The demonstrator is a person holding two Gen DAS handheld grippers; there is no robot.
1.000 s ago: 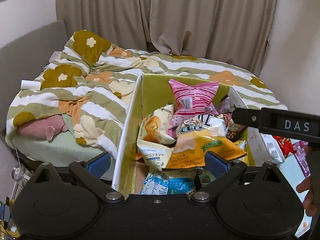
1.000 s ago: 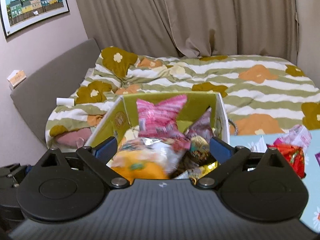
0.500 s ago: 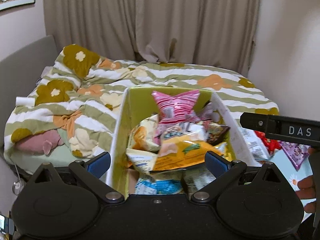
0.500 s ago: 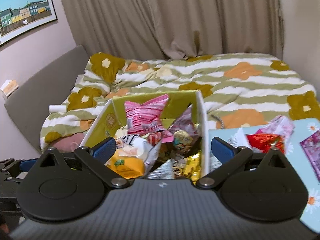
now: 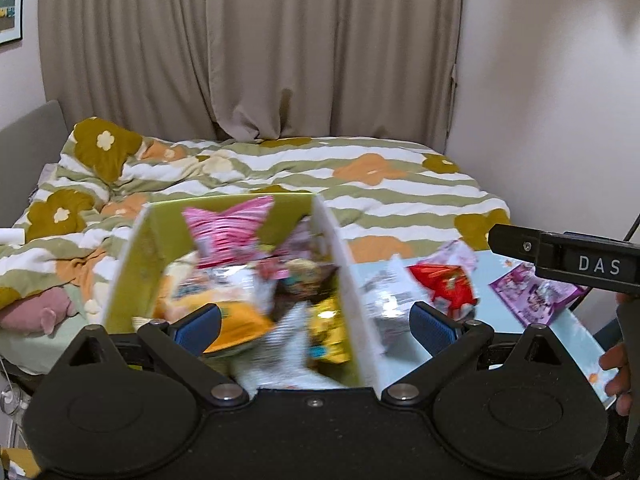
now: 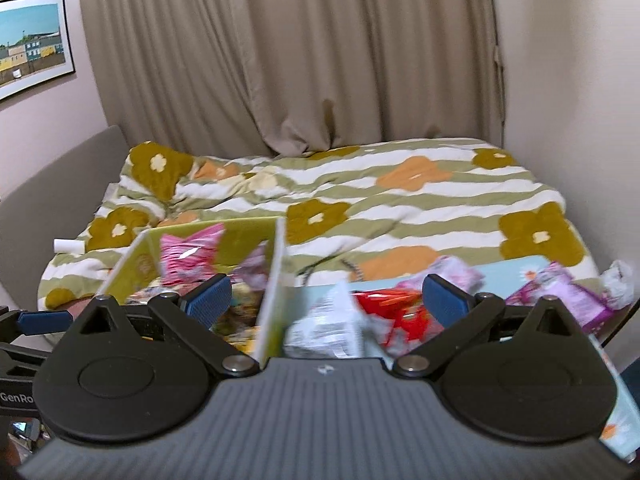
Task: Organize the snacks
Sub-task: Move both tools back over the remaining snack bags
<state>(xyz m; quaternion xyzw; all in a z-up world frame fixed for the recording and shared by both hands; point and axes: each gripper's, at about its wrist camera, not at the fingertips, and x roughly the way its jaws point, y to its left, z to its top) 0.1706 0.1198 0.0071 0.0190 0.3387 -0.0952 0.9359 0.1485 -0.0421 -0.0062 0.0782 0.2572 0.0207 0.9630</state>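
Bedroom scene, beige curtain (image 5: 256,52) behind, striped flower duvet on the bed (image 5: 392,184), and down front the action. Left tongs (image 5: 314,326) spread wide, nothing between the blue pads, hanging over the near end of the box (image 5: 124,264); their right pad sits past the box's white wall, above the table (image 5: 500,312). Right tongs (image 6: 326,298) gape just as wide and carry nothing, straddling that same wall: left pad over the box, right pad over the loose packs.

Outward from there: the box stands at the table's left end, hard against the bed, and it is heaped. A pink pack (image 5: 228,228) stands upright at the back, an orange bag (image 5: 240,324) lies near the front, and the rest is too blurred to name. On the table just right of the box lies a silver pack (image 6: 324,324), beside it a red pack (image 6: 400,312), and farther right a purple pack (image 6: 576,300).

Reading the play: most snacks look boxed already, and both tongs appear to be between picks. My call is that the next move takes the right tongs down onto the silver pack, nearest the wall. It looks crinkly and thin, so the pads want to bite a raised fold, then lift clear of the white wall before dropping it in.
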